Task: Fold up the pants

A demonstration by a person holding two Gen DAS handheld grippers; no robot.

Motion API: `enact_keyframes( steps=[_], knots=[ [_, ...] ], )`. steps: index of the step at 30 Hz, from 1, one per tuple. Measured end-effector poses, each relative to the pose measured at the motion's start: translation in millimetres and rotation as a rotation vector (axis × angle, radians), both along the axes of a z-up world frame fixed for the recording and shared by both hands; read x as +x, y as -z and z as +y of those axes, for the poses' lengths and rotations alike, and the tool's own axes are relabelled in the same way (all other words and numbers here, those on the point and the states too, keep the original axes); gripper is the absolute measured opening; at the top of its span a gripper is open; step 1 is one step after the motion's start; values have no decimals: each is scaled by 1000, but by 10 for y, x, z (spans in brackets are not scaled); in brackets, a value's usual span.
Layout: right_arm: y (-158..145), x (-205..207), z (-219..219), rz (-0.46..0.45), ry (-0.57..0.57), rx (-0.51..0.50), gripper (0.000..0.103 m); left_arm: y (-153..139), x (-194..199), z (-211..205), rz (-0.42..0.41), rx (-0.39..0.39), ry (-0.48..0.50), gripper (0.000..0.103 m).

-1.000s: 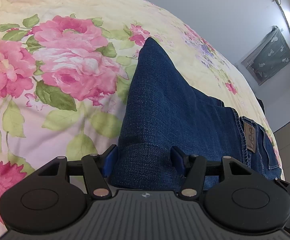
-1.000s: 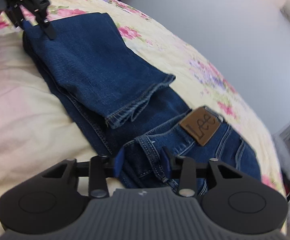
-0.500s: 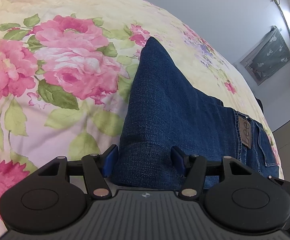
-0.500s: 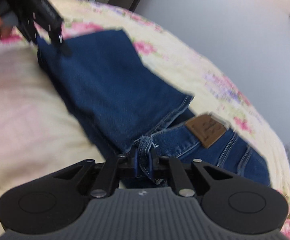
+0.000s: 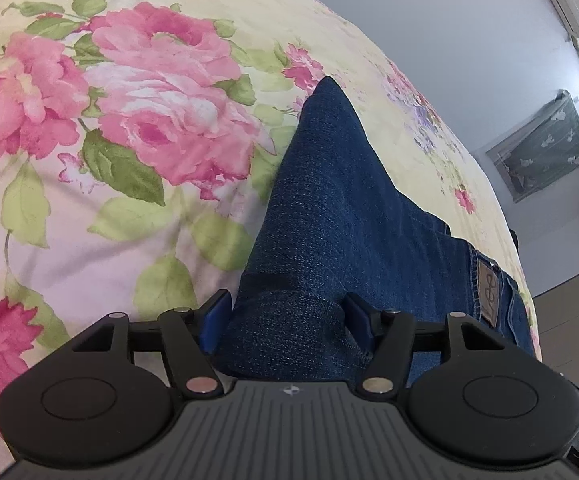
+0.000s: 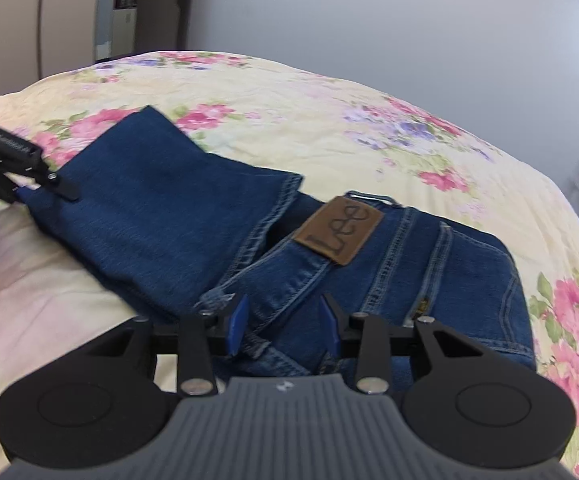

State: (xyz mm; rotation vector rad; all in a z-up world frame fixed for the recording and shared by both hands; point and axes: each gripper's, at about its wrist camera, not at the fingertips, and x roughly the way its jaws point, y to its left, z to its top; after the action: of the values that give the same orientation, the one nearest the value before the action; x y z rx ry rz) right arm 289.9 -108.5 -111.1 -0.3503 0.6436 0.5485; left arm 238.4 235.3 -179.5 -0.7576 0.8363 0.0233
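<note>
1. Pants [image 6: 193, 216], dark blue jeans already doubled over, lie on a floral bedspread [image 6: 329, 120]; the right gripper [image 6: 283, 322] sits at their waistband end.
2. Right gripper state: its 2 blue pads are opening. The waistband edge and a belt loop [image 6: 257, 346] lie between them, with a gap visible on each side, so it reads as released rather than clamped.
3. Just beyond the right gripper is a brown leather label [image 6: 339, 230] on the waistband, with a back pocket [image 6: 469, 276] to its right.
4. Further out, the folded legs run up and to the left in the right wrist view. Their hems [image 6: 277, 216] stop just short of the label.
5. At the far end of that long axis, the left gripper [image 6: 21, 172] rests at the folded edge, well apart from the right one.
6. In the left wrist view, the left gripper [image 5: 287, 320] has its pads wide on either side of the thick fold [image 5: 285, 320]. Whether they press on the cloth I cannot tell.
7. Judgement: the long axis runs gripper to gripper, so 1 more fold would bring one end toward the other. The left hand is nearer the fold, the right nearer the waistband.
</note>
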Motion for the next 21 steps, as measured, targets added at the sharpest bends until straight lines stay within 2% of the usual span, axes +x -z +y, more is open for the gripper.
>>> enact_keyframes(
  steps=[6, 9, 14, 16, 17, 19, 21],
  knots=[
    [-79, 140, 211, 17, 17, 59, 33, 25, 13, 26, 2, -32, -21, 70],
    [-81, 184, 408, 31, 0, 75, 29, 47, 26, 35, -3, -46, -29, 71],
    [77, 289, 696, 74, -7, 65, 22, 47, 39, 35, -22, -62, -42, 72],
    [244, 337, 767, 117, 14, 40, 23, 45, 38, 21, -37, -57, -34, 68],
    [392, 350, 814, 134, 12, 5, 23, 39, 41, 1, -39, -38, -22, 59],
    [581, 284, 887, 90, -13, -44, 24, 17, 52, -56, -29, 16, -2, 52],
    [662, 245, 919, 55, -23, -61, 25, -7, 35, -68, -37, 9, -8, 45]
  ],
)
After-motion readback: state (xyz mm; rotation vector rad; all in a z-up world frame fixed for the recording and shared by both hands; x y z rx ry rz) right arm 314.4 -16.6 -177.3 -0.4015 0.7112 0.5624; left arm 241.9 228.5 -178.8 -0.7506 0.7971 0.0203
